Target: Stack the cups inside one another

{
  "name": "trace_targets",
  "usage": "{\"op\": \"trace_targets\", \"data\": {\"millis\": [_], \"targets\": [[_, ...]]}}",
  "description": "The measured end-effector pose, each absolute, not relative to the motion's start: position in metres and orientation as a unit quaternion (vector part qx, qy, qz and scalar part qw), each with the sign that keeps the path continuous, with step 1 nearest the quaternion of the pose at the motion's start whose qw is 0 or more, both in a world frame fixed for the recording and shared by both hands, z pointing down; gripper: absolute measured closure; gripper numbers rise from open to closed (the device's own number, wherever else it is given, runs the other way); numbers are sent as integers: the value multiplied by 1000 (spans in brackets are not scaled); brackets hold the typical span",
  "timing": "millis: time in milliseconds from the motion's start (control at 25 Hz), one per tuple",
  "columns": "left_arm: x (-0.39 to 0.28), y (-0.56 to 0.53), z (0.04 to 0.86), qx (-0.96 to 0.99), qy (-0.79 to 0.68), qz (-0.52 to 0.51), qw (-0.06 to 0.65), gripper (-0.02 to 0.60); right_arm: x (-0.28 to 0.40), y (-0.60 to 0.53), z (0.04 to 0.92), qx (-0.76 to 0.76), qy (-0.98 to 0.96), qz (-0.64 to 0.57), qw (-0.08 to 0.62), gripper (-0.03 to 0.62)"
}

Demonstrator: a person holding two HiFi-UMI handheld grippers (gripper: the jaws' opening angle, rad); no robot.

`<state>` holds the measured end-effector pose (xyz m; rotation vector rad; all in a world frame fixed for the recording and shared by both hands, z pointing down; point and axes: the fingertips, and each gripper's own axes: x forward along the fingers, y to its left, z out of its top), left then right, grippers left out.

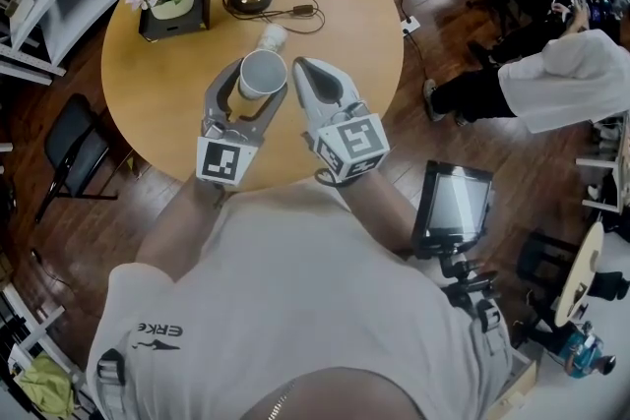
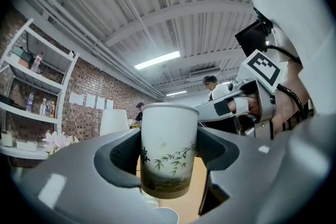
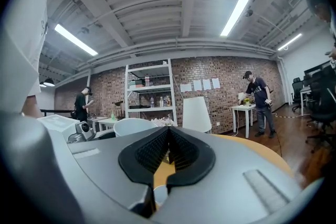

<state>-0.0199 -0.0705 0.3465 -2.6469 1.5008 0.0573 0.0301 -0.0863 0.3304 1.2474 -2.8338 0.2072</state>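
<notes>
Tongs at left [image 1: 258, 82] grip the upright cup [image 2: 168, 144] by its sides; right tongs [image 1: 307, 74] sit clenched, empty.

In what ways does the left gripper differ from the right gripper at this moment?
The left gripper is clamped on an upright paper cup, jaws apart; the right gripper has its jaws shut together. The left gripper carries a load; the right gripper is empty. Both hang side by side above the round table.
</notes>
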Motion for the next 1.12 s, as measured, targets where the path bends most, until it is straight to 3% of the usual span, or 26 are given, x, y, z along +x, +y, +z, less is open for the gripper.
{"op": "trace_targets", "data": {"millis": [560, 1120], "targets": [[-18, -75, 354, -872, 488, 24, 41, 255, 27, -98, 355, 404, -908, 92, 61, 580], [-17, -100, 417, -883, 469, -19, 3, 255, 23, -121, 407, 405, -898, 144, 95, 580]]}}
